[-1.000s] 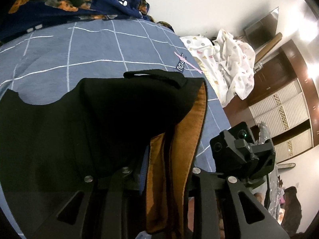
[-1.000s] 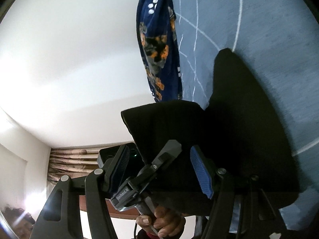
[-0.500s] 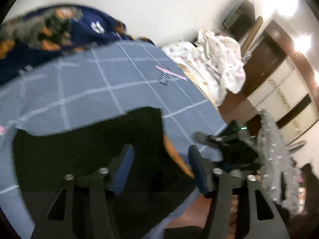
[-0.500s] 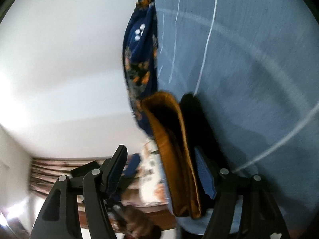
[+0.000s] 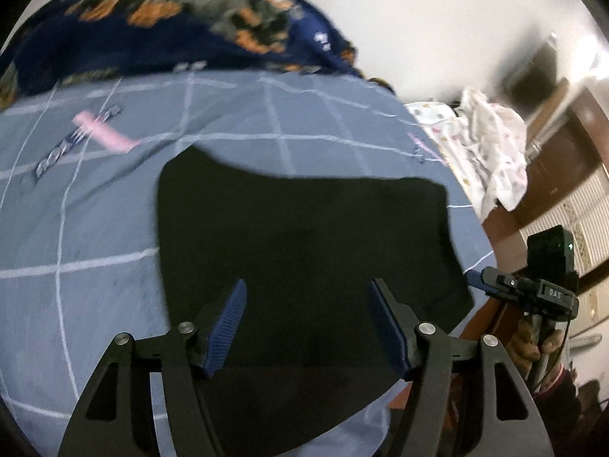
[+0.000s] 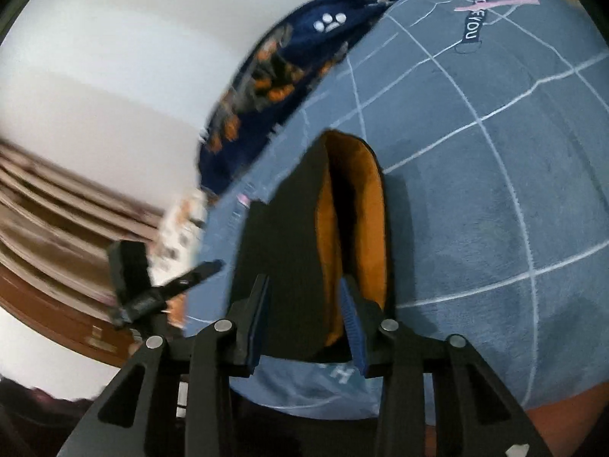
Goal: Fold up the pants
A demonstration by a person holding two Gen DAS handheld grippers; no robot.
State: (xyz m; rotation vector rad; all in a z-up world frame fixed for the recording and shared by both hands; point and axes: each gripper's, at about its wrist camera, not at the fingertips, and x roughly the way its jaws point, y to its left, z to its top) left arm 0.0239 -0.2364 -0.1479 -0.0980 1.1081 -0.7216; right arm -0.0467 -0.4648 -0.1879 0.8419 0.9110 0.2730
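From the left wrist, the left gripper [image 5: 306,325] hangs spread wide over the black pants [image 5: 304,251], which lie flat at the bed's [image 5: 95,236] near edge; the right gripper [image 5: 480,282] shows off the bed's right edge, its spread unclear here. From the right wrist, the right gripper [image 6: 304,314] stands parted around the pants [image 6: 285,236], revealing their orange lining [image 6: 335,251]. A navy blanket [image 6: 304,49] sits along the white wall [image 6: 95,68].

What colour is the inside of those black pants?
Orange-brown lining inside the black pants, clearest in the right wrist view.
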